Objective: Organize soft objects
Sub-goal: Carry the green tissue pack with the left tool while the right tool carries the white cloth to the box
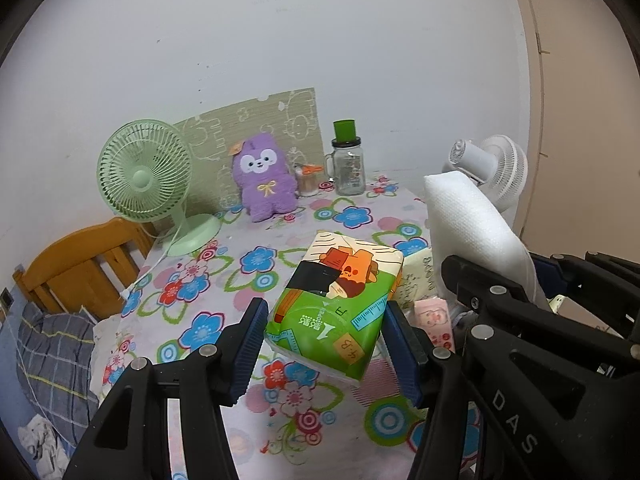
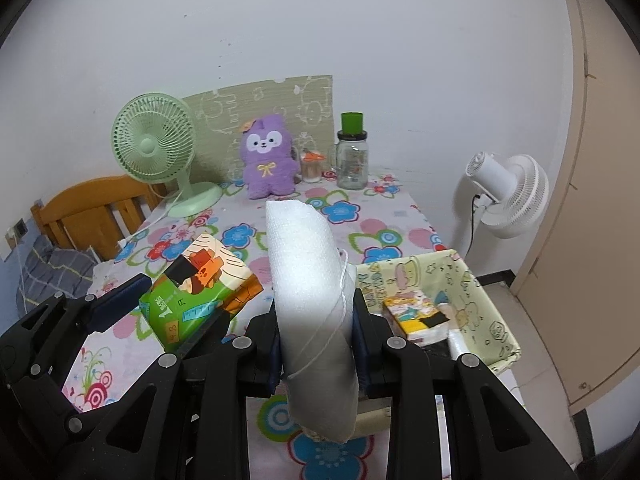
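My left gripper (image 1: 324,340) is shut on a green and orange tissue pack (image 1: 336,304) and holds it above the flowered tablecloth; the pack also shows in the right wrist view (image 2: 200,292). My right gripper (image 2: 316,340) is shut on a white padded pack (image 2: 308,280) wrapped with thin string, held upright; it also shows in the left wrist view (image 1: 472,224). A pale yellow fabric basket (image 2: 484,300) stands at the table's right edge with a small tissue pack (image 2: 416,316) inside. A purple plush toy (image 1: 264,176) sits at the back.
A green desk fan (image 1: 144,176) stands at the back left, its cord trailing off the table. A glass jar with a green lid (image 1: 348,164) stands at the back. A white floor fan (image 2: 508,196) is right of the table. A wooden bed frame (image 1: 80,264) is left.
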Available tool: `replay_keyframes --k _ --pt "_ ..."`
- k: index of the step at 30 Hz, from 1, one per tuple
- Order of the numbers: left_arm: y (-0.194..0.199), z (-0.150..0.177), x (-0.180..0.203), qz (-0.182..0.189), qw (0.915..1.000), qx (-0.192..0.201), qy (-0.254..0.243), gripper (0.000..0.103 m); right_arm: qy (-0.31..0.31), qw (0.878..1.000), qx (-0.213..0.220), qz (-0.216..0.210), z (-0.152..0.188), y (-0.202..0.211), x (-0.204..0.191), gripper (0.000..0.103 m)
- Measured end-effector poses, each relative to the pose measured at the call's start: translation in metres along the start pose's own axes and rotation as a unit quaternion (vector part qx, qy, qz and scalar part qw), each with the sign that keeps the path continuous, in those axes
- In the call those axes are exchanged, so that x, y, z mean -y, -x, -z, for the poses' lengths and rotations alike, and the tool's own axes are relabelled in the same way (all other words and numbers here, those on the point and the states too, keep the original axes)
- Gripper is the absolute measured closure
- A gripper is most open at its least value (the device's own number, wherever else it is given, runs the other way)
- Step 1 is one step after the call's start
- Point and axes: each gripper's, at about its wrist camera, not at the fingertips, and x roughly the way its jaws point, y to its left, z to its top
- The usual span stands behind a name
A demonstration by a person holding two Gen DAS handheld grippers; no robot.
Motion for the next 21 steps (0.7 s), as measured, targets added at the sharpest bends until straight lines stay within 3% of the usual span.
replay_keyframes --k 21 --pt "-0.022 -0.012 0.057 0.033 0.999 -0.008 -0.029 0.043 -0.024 0.999 -0.012 0.029 0.002 -0.01 0.059 0.072"
